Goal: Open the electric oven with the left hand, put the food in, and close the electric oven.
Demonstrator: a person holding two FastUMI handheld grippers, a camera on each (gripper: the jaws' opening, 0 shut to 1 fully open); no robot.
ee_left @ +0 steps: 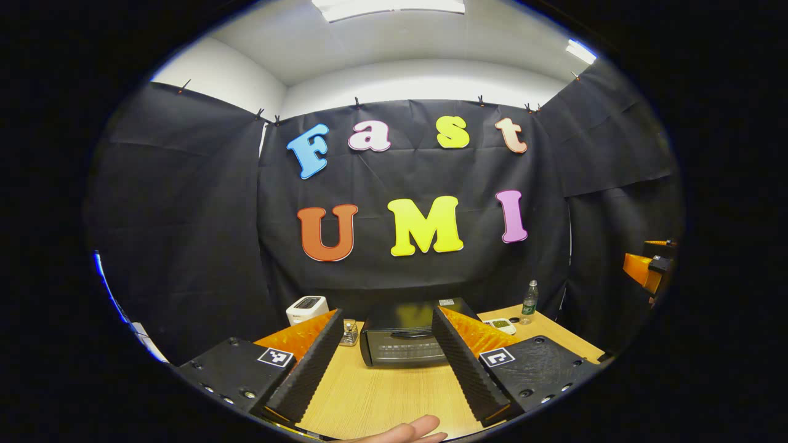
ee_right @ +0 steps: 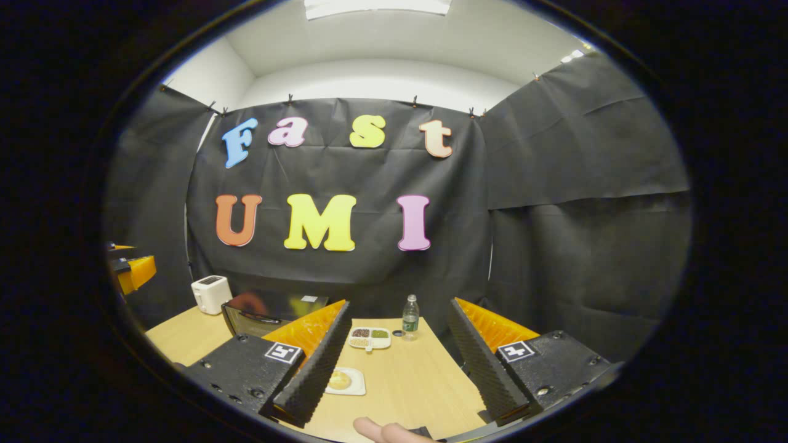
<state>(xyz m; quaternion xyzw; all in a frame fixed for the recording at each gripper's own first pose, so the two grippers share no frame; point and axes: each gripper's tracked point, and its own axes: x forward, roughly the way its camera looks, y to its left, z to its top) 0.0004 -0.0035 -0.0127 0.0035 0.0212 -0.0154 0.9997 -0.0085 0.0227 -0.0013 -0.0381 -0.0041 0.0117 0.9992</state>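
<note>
Oven [ee_left: 406, 339] closed (tongs [ee_left: 386, 363] spread).

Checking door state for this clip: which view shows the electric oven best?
The left gripper view: the electric oven sits straight ahead between that gripper's fingers, its door front and handle facing the camera, shut. The right gripper view catches only its upper left part behind a finger.

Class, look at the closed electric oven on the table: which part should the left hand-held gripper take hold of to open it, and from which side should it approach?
Grip the handle bar running across the top of the electric oven's door. Come straight from the front: the door faces the left hand-held gripper, whose open fingers already frame it. The bar lies horizontal, so one finger likely goes above and one below.
</note>
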